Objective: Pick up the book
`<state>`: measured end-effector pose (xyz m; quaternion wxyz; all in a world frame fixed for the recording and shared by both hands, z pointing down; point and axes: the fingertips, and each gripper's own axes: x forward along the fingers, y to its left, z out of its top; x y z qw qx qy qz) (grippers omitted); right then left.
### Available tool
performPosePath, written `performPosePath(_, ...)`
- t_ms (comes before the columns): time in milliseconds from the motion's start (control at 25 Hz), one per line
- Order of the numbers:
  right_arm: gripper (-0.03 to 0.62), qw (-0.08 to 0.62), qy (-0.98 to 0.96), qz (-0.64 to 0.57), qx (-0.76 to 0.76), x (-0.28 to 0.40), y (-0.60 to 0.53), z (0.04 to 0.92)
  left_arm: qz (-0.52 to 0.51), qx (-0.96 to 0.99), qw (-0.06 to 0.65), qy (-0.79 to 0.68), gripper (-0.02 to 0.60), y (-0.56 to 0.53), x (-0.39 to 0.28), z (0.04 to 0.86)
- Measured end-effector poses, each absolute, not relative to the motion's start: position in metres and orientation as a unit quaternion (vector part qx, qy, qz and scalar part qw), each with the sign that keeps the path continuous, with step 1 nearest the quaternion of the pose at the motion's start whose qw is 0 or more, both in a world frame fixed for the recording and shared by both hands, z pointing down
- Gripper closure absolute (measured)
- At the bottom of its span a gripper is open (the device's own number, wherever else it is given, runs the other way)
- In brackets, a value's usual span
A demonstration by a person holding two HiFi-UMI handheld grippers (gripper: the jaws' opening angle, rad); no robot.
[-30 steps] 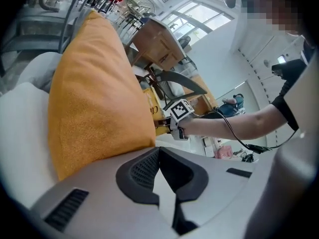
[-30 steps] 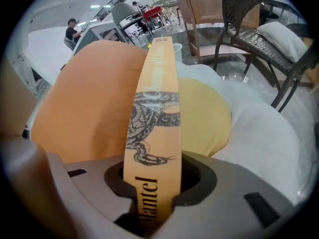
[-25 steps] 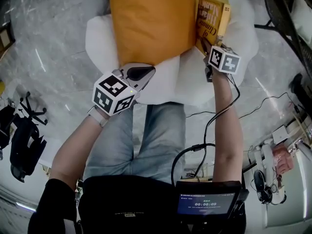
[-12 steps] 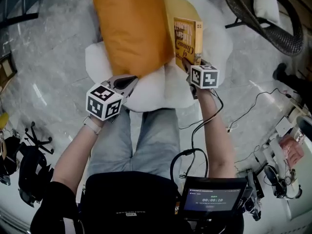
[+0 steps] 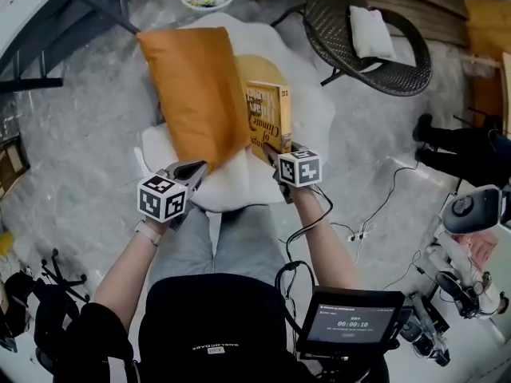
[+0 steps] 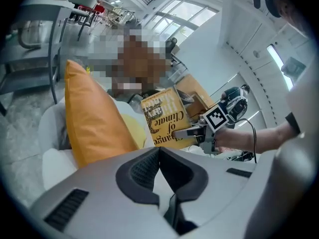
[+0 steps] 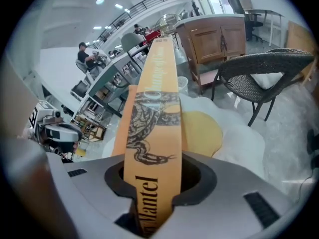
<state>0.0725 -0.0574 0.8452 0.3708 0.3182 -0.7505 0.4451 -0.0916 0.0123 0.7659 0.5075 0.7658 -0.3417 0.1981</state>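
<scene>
Right gripper (image 5: 280, 160) clamps the near end of the book (image 5: 267, 120), apparently to carry it clear of the white cushion (image 5: 239, 188); left gripper (image 5: 195, 169) closed, empty, idle beside the orange pillow (image 5: 196, 94).

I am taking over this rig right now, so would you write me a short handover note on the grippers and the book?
Right gripper: jaws shut across the book at its spine. The book is held upright, cover facing the left gripper.
Left gripper: jaws together with nothing between them, beside the lower edge of the orange pillow, which is propped on the white floor cushion.
Done: the book is grasped. It appears lifted off the yellow cushion, though its lower edge is hidden.
Left: confirm the book is clear of the cushion, and hold the grip firm.
</scene>
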Motion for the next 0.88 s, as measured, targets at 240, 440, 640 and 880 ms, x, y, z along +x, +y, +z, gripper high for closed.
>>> performPosePath(240,0.433,0.330,-0.754,0.464,0.328,0.054,-0.067,0.781,0.191,0.781,0.483,-0.347,0.568,-0.010,-0.097,0.709)
performPosePath(440,0.433,0.293,-0.752,0.478,0.346,0.045,-0.068,0.728,0.182,0.787,0.470,-0.355,0.568,-0.016,-0.096,0.667)
performPosePath(640,0.433,0.271,-0.756,0.492,0.336,0.037,-0.064,0.678,0.170,0.790,0.467,-0.359,0.568,-0.023,-0.090,0.626)
performPosePath(880,0.433,0.243,-0.762,0.494,0.341,0.031,-0.064,0.623,0.152,0.801,0.452,-0.361,0.568,-0.031,-0.088,0.581)
